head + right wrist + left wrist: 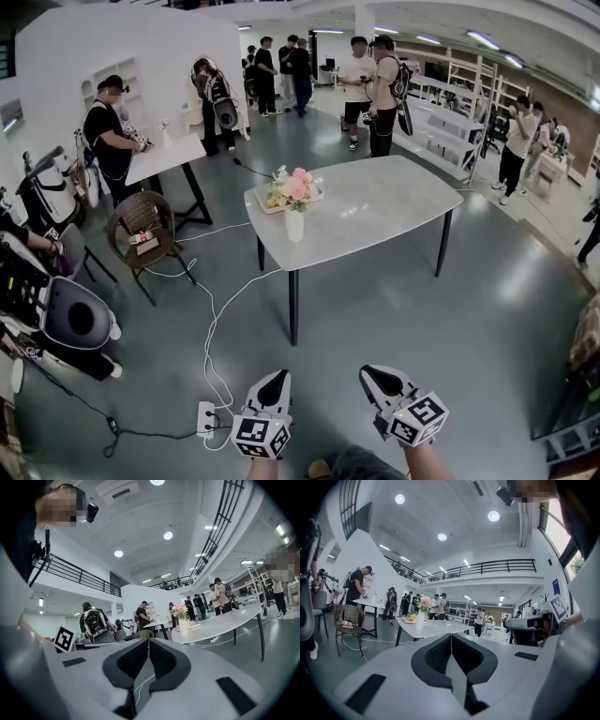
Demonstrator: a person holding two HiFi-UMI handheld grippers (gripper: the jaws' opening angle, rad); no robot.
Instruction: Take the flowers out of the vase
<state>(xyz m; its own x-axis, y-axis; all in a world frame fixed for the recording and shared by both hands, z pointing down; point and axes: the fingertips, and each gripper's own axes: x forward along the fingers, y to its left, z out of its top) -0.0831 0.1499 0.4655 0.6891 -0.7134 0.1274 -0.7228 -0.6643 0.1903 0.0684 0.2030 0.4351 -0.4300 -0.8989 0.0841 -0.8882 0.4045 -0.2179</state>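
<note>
Pink flowers [293, 187] stand in the white vase [294, 226] near the table [384, 202] corner, untouched. Step: approach. Left gripper [274, 382] and right gripper [379, 377] hang well short of the table, jaws together, empty. Next: close in, open 1 gripper, grip the stems.

- The hall is lit brightly by round ceiling lights [493, 516].
- Soft glare is reflected off the floor [506, 291].
- Lines are bent towards the edges, and corners are blacked out in both gripper views.
</note>
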